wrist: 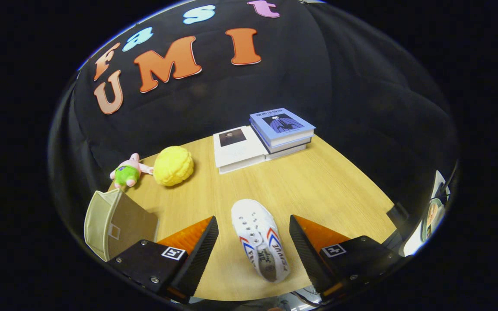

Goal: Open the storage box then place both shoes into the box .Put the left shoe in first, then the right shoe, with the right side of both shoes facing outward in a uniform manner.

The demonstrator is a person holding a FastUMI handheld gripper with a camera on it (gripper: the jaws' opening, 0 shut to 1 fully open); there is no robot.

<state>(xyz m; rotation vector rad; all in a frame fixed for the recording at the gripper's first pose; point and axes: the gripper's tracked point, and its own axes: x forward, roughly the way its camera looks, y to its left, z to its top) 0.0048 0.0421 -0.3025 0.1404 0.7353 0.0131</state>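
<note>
Straddling white shoe [260,246], gripper [253,224] spread; heel cut off

The white shoe [261,246] lying on the tabletop [327,185] between the spread fingers of the tool [253,246] carries dark lettering along its side that seems to read "FEIYUE". The book covers at the tabletop's far edge bear print too small to read.
</note>
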